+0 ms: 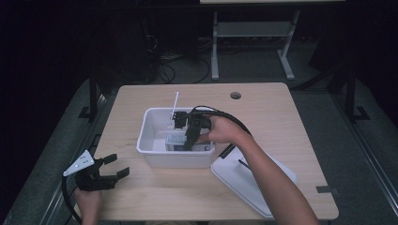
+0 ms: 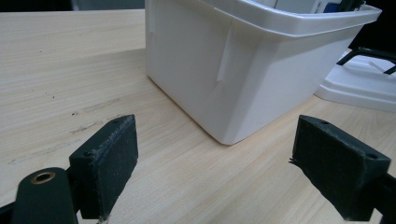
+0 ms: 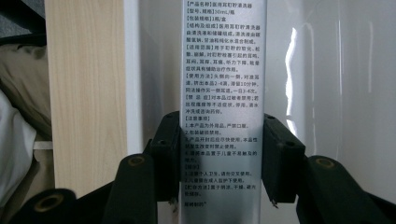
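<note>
**Carton gripped inside the white bin**

The carton (image 3: 223, 112), a slim grey box printed with small text, sits inside the white bin (image 1: 151, 151) at the middle of the table (image 1: 281, 117). My right gripper (image 1: 187, 140) reaches down into the bin, and my right gripper view shows both pads pressed against the carton's sides. The high view adds the bin's lid (image 1: 244, 180) lying just beside it, and a thin white stick (image 1: 174, 104) leaning at the far rim. My left gripper (image 2: 215, 168) rests near the table's left edge, jaws spread wide over bare wood, facing the bin's outer wall.
</note>
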